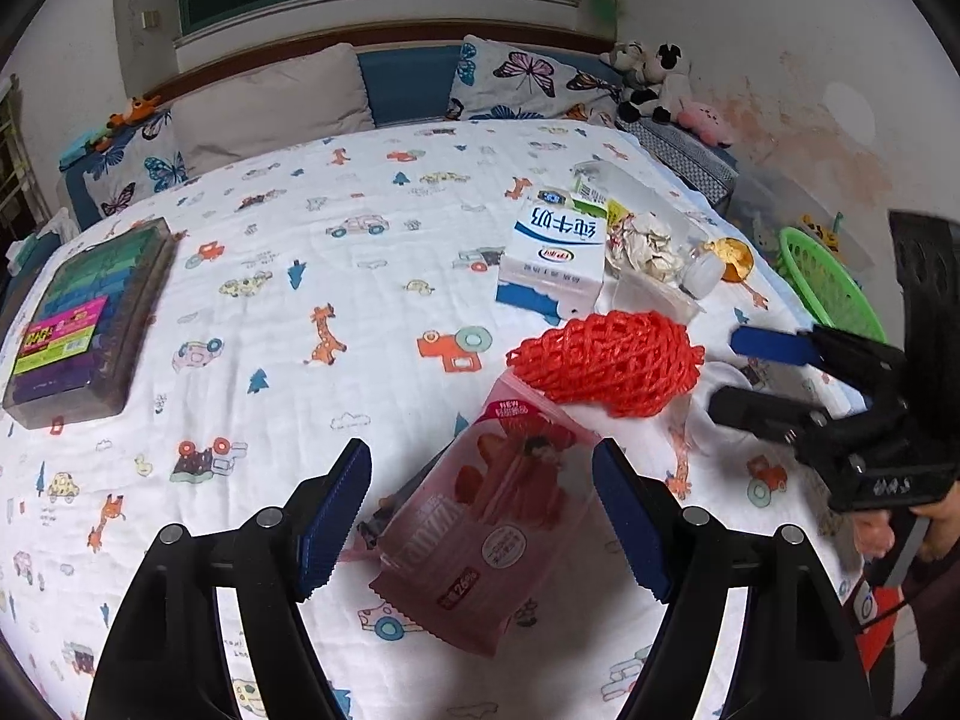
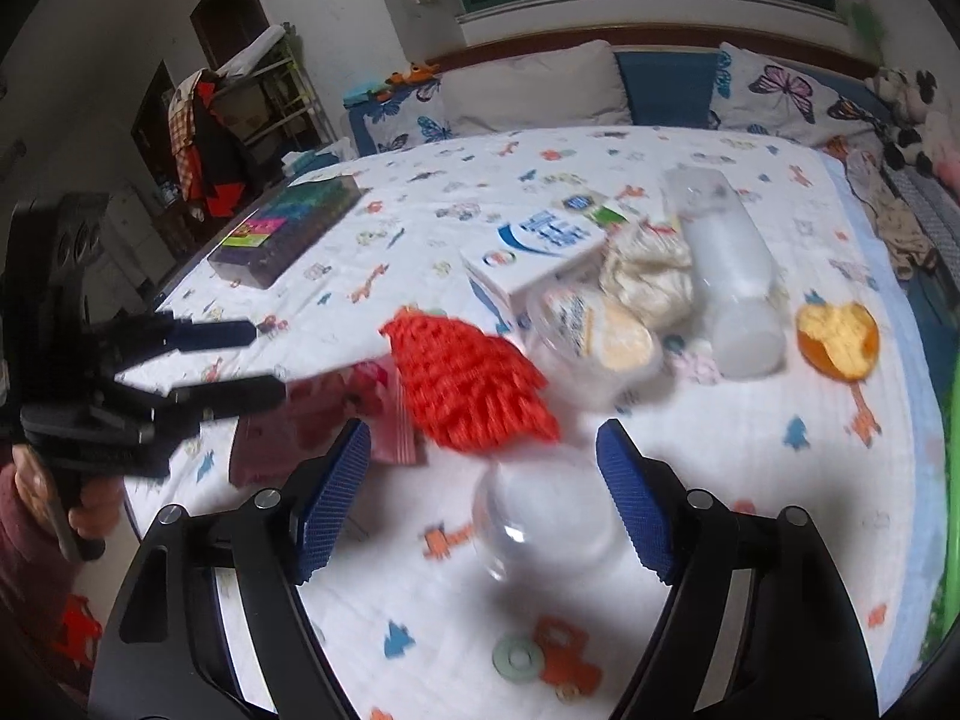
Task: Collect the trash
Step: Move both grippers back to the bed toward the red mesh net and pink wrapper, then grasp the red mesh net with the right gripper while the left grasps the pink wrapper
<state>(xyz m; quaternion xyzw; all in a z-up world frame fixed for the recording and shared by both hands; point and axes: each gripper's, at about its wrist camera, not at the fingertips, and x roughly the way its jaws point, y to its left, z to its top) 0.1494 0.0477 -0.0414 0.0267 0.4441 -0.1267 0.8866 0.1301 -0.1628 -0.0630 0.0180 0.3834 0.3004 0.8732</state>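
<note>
A pink snack wrapper [image 1: 480,528] lies on the bed sheet between the fingers of my left gripper [image 1: 483,516], which is open with a gap at the left pad. Just beyond the wrapper sits a red mesh net [image 1: 606,360]. In the right wrist view a clear plastic cup [image 2: 540,510] lies between the pads of my right gripper [image 2: 483,504], which is open and not pressing on it. The left gripper [image 2: 268,359] shows at the left over the pink wrapper [image 2: 336,408], beside the red net [image 2: 468,384]. The right gripper [image 1: 732,375] reaches in from the right.
Behind the net lie a milk carton [image 1: 552,258], crumpled paper [image 1: 642,246], a clear bottle [image 2: 732,276], a labelled cup [image 2: 594,342] and an orange peel [image 2: 837,336]. A green basket [image 1: 828,282] stands off the bed's right edge. A box of coloured pieces [image 1: 84,318] lies far left.
</note>
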